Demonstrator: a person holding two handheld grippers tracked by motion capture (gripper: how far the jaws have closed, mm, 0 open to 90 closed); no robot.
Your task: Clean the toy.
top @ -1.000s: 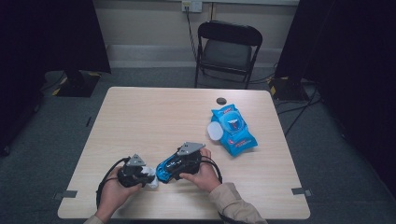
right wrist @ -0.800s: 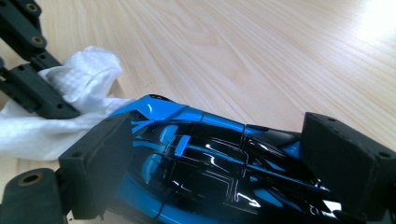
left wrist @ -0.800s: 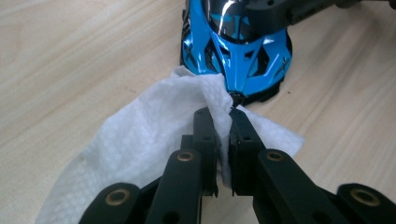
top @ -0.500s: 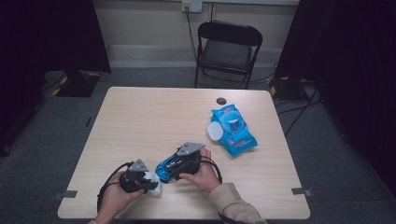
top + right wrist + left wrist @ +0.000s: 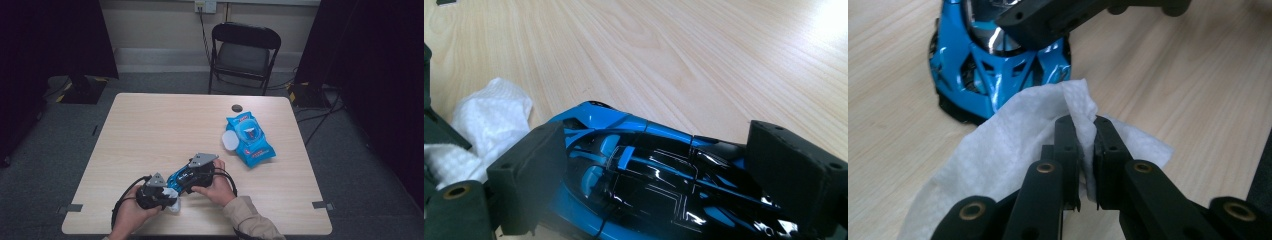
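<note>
Near the front edge of the pale wood-grain table point(image 5: 150, 130), toward my left, both tools meet over 1 job: wiping a glossy blue-and-black toy race car point(image 5: 181, 175).

Right gripper point(image 5: 664, 180): jaws straddle the car body, foam pads pressed on both flanks, clamped, car steady. Left gripper point(image 5: 1087, 145): jaws pinched together on a fold of crumpled white wet wipe point(image 5: 1013, 150), the loose part draped against one end of the car.

How to do it well, as I judge it:
- Hold the car fixed with the right tool; do all the moving with the left.
- Drag the wipe in short strokes along the bodywork so the cloth rubs, not the jaw tips.
- Keep the pinch tight; only a small fold is gripped and could slip out.
- Light pressure: the vents and edges at that end look likely to snag the cloth.

Car itself: metallic blue shell, black canopy and panels with thin pale lines, shiny enough to throw highlights, low wedge shape. No dirt that I can make out.

Further off, toward the right of the table: blue plastic wipes pack point(image 5: 249, 140), white flap open.
</note>
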